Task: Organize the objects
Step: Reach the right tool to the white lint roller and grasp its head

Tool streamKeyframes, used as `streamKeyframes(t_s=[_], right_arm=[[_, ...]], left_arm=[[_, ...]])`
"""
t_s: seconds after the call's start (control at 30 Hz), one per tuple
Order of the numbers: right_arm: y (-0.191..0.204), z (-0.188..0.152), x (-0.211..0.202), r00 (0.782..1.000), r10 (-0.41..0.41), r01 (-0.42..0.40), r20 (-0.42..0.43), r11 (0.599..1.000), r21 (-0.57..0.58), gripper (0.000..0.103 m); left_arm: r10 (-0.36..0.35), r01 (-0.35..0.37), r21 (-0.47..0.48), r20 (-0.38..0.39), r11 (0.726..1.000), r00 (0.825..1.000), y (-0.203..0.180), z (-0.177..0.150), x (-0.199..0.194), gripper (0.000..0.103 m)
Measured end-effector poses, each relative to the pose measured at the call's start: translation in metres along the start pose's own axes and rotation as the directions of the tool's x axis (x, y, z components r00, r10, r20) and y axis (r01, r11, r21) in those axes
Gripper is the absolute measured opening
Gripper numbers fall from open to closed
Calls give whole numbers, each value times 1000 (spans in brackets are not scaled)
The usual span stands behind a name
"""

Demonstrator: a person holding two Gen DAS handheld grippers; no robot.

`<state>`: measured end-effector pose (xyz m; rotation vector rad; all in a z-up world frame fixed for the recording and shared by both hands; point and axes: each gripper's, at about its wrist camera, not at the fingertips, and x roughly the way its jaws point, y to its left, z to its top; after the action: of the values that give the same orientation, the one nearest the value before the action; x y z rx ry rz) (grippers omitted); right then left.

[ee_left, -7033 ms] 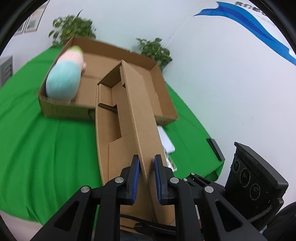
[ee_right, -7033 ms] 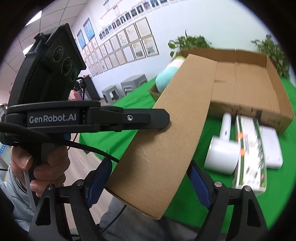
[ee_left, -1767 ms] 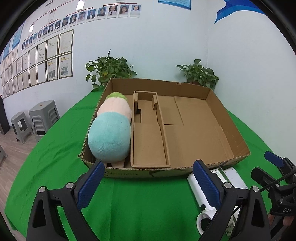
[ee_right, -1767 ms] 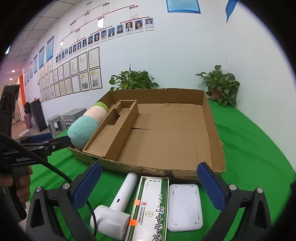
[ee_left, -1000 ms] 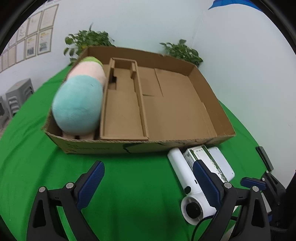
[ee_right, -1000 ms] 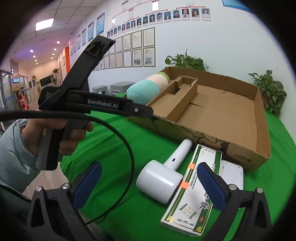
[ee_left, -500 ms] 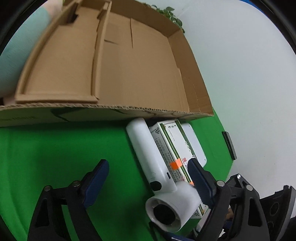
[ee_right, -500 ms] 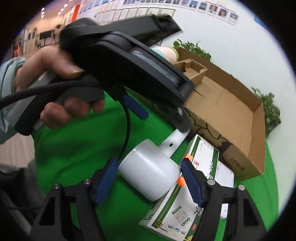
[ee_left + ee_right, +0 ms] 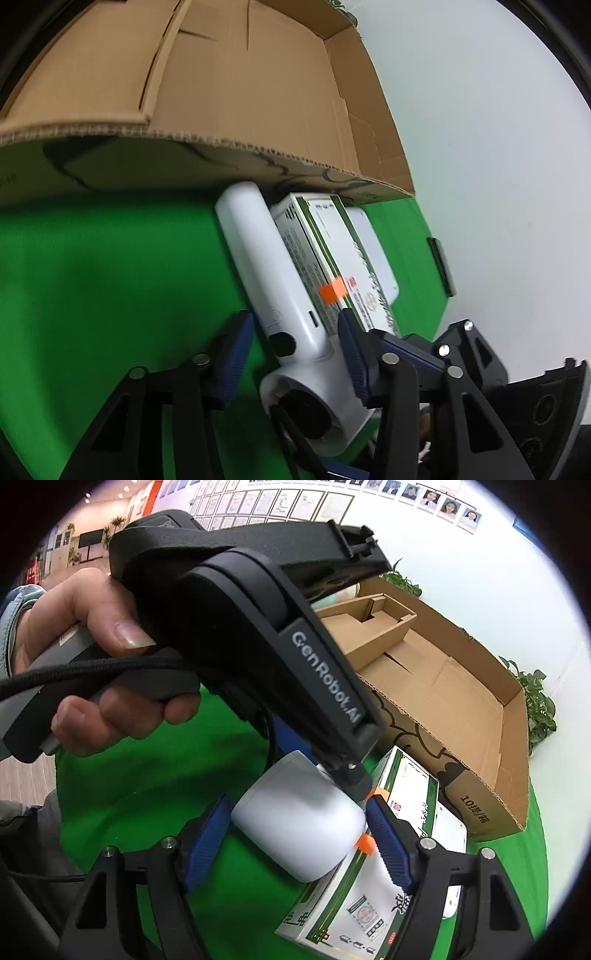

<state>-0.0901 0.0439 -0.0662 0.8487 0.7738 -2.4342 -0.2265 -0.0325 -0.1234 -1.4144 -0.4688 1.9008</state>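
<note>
A white hair dryer [image 9: 273, 280] lies on the green cloth in front of the cardboard box [image 9: 236, 74]. My left gripper [image 9: 293, 360] is open, its blue pads either side of the dryer's handle near the head, with small gaps. My right gripper [image 9: 295, 843] is open around the dryer's round head [image 9: 299, 816], the right pad close to it. The left gripper body and the hand holding it fill the upper left of the right wrist view.
A green-and-white carton [image 9: 373, 871] lies beside the dryer, and a flat white case [image 9: 448, 834] beyond it. The box [image 9: 461, 709] holds a cardboard insert [image 9: 365, 631] and a plush toy, mostly hidden. A white wall stands close on the right.
Both grippers have moved down onto the hair dryer and narrowed around it. Earlier, the cardboard insert was set into the box beside the plush toy and released.
</note>
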Motion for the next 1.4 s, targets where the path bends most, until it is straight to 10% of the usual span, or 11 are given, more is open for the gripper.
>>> streamKeyframes(t_s=[0.43,0.93,1.4], right_arm=[[20,-9,-44,972,216,-220,94,975,35,73],[4,-18,-24,980,199,-193,29,888,417,64],[7,-26,-30,979,201,-195,40,850,490,62]], left_arm=[[37,-36,-61,5,998,999,-4,-60,-35,45],[11,-9,-111,14,994,1000,5,-43,-41,43],[7,-7,-122,-3,993,1000,9,-61,-56,36]])
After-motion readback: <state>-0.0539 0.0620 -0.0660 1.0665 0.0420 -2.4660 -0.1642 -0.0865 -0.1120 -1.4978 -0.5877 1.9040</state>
